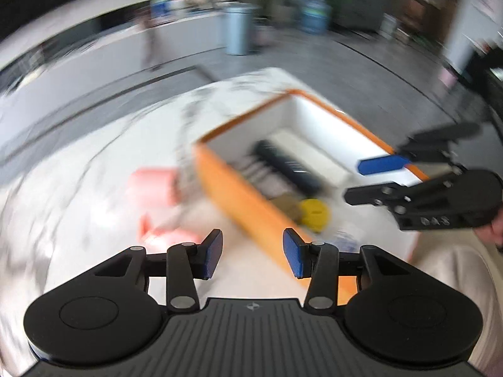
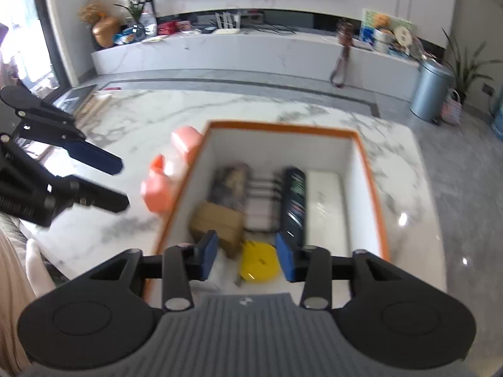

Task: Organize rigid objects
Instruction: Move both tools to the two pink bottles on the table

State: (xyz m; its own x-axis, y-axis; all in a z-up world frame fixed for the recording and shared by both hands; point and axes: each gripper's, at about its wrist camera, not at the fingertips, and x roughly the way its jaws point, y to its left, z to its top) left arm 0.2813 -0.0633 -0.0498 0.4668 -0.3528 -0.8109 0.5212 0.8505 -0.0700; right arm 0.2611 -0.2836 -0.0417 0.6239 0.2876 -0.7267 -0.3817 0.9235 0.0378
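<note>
Taking the orange box [image 2: 372, 185] on the marble counter [image 2: 132, 125] as landmark: left of it the left gripper [image 2: 121, 182] hovers over the counter, jaws released and empty. Just beside the box's left wall lie pink objects [image 2: 163, 176]. Inside the box sit a brown packet [image 2: 220, 223], a yellow disc [image 2: 259, 260], a black tube [image 2: 294, 201] and a white bar [image 2: 327, 210]. Above its near end hangs the right gripper [image 2: 246, 256], jaws parted, grasping nothing
</note>
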